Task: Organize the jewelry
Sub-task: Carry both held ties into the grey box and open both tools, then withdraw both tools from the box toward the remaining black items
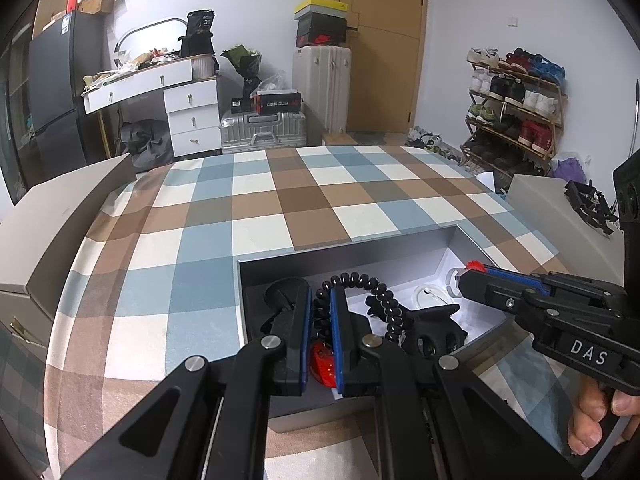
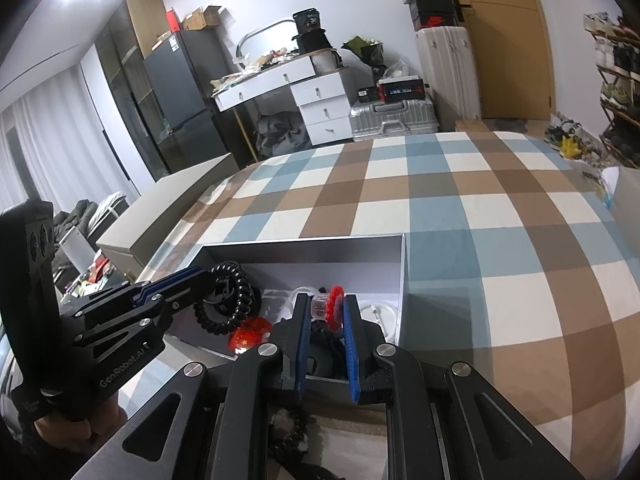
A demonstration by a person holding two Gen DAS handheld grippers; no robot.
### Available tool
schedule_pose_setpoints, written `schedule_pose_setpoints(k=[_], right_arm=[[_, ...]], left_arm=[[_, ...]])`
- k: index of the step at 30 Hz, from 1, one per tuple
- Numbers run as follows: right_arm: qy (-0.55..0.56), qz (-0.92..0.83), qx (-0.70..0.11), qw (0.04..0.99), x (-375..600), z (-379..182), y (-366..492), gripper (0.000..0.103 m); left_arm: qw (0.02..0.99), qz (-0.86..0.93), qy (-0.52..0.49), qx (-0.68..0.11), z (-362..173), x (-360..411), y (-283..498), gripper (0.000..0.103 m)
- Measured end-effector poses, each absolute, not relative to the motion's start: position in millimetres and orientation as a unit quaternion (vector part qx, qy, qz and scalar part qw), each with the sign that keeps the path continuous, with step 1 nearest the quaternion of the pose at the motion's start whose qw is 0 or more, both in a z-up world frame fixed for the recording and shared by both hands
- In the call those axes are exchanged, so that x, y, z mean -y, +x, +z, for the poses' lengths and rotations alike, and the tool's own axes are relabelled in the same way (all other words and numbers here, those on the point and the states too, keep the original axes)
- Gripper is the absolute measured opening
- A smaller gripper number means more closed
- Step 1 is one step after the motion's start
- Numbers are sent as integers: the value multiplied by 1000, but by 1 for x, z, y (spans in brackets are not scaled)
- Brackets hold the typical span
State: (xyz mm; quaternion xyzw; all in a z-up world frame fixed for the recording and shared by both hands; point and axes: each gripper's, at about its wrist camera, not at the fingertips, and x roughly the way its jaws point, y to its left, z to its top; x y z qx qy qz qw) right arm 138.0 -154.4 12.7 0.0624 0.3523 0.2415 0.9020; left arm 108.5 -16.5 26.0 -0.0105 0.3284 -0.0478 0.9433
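An open grey box (image 1: 360, 245) sits on the checked bedspread and holds jewelry. My left gripper (image 1: 321, 304) is shut on a black coiled band (image 1: 376, 288) over the box's left part; it also shows in the right wrist view (image 2: 232, 304). My right gripper (image 2: 327, 306) is shut on a red flower piece with a clear part (image 2: 330, 304) over the box's right part; it shows in the left wrist view (image 1: 474, 266). A red round item (image 2: 250, 332), a black clip (image 1: 434, 326) and a clear bangle (image 1: 430, 294) lie in the box.
The checked bedspread (image 1: 280, 192) stretches beyond the box. A grey box lid (image 1: 60, 216) lies at the bed's left edge. A white dresser (image 1: 188, 112), suitcases (image 1: 264, 128) and a shoe rack (image 1: 516, 108) stand by the far wall. Black beads (image 2: 288, 428) lie under my right gripper.
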Motion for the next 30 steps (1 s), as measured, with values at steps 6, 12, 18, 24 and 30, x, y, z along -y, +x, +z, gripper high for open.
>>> schedule_pose_setpoints(k=[6,12,18,24,30], right_arm=[[61,240,-353,902,155,13,138,15],[61,242,-353,902,156,14,138,16],[64,239,-344,906,159,19,134,18],[60,232,-339,910,173,28,123,39],[40,217,-350,910,188,22,104,95]], left_arm=[[943,-47,-12,-330,25,17,109,4],[942,-47,-14,-333,24,18,109,4],[940,-45,-13,-338,25,18,108,10],[944,-51,-7,-326,36,17,93,51],[948,-56,-21,-314,44,12,74,87]])
